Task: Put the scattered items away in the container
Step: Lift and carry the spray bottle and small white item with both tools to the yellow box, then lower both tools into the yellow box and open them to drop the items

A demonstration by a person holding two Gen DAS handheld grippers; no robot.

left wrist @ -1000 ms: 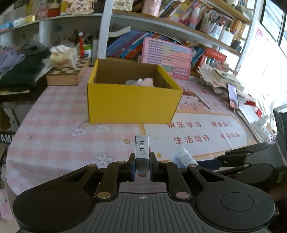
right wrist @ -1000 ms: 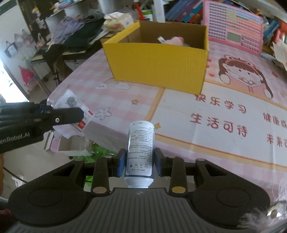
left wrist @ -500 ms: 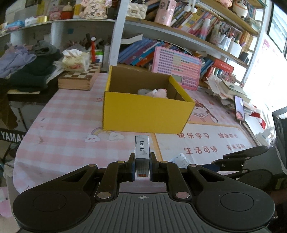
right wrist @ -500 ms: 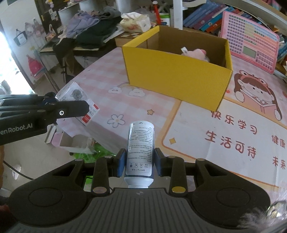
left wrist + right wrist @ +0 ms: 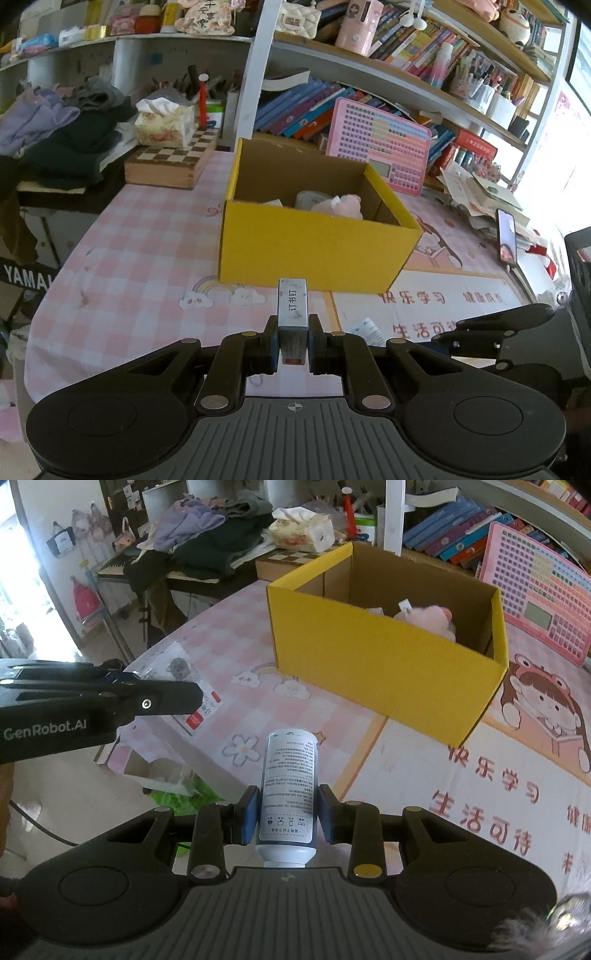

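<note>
Staple box (image 5: 292,308): clamped upright in left claw (image 5: 292,345), pads pressed on both narrow sides, above tabletop (image 5: 140,280).
Bottle (image 5: 289,788): gripped in right claw (image 5: 287,819), part-open around its body.
Yellow box (image 5: 314,251): ahead on tabletop, pink plush (image 5: 341,206) inside.

The box (image 5: 317,247) is bright yellow outside and plain brown cardboard inside, with a pale pink plush toy (image 5: 341,205) in it. The tablecloth (image 5: 140,266) is pink-and-white check, printed with rainbows, clouds and flowers; beside it lies a cream mat (image 5: 498,775) with red characters and a cartoon girl. The bottle (image 5: 290,786) is white with small dark print, the staple packet (image 5: 292,306) silver-grey. The chessboard (image 5: 173,160) is brown-and-cream chequered.
</note>
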